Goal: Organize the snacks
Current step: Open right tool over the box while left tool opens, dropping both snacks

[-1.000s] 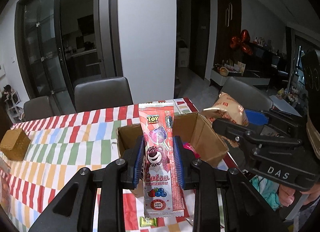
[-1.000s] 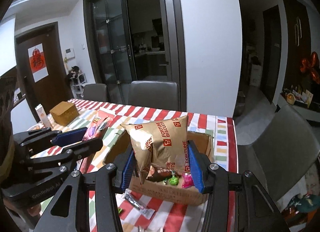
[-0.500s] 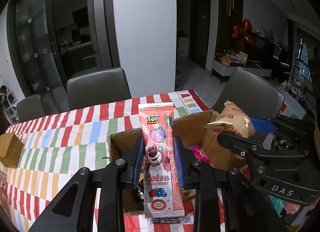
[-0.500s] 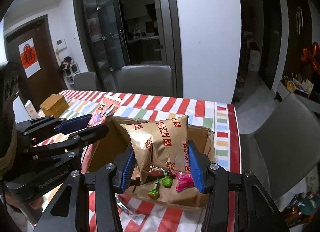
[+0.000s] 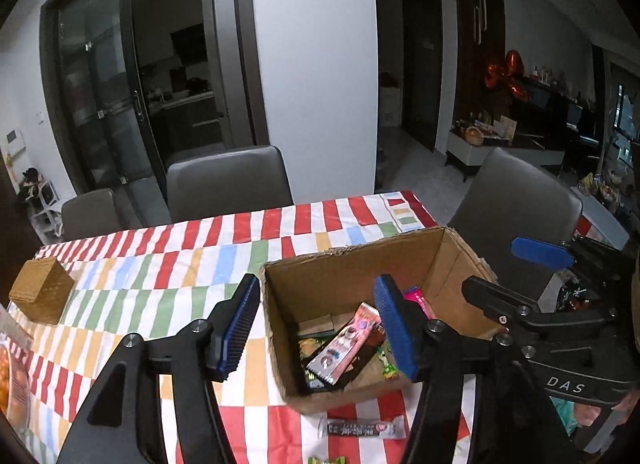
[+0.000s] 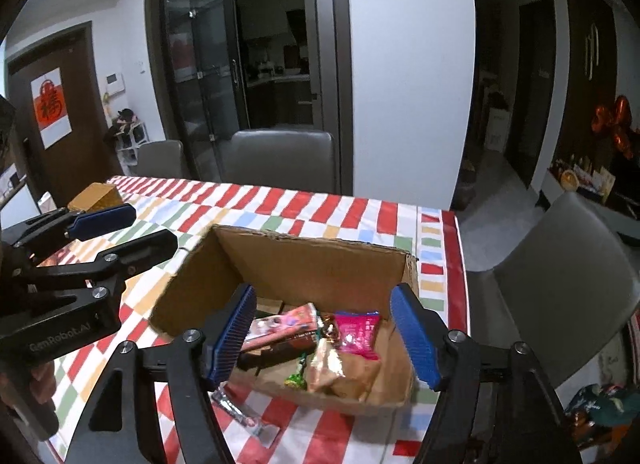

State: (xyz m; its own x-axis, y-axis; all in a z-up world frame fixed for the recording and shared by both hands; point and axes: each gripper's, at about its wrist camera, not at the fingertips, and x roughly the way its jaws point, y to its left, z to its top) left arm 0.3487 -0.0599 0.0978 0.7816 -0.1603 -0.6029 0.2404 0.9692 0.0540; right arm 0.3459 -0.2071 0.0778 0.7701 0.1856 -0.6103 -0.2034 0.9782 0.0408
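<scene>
An open cardboard box [image 5: 352,264] [image 6: 316,260] stands on the striped tablecloth. Inside it lie the pink Lotso candy pack [image 5: 344,344] [image 6: 280,322], the gold biscuit bag [image 6: 340,364], a pink packet [image 6: 358,334] and small green candies [image 6: 296,378]. My left gripper [image 5: 320,328] is open and empty over the box's left wall. My right gripper [image 6: 328,338] is open and empty over the box's near side. Each gripper shows at the edge of the other's view: the right one [image 5: 516,272], the left one [image 6: 124,232].
A wrapped bar [image 5: 362,428] [image 6: 240,416] lies on the cloth in front of the box. A woven square box [image 5: 40,296] [image 6: 94,196] sits at the table's left. An orange-printed bag [image 5: 14,376] lies at the near left edge. Grey chairs [image 5: 228,180] surround the table.
Both grippers have opened. The Lotso pack and the biscuit bag have dropped from the jaws into the cardboard box. Both cameras now look further down into it.
</scene>
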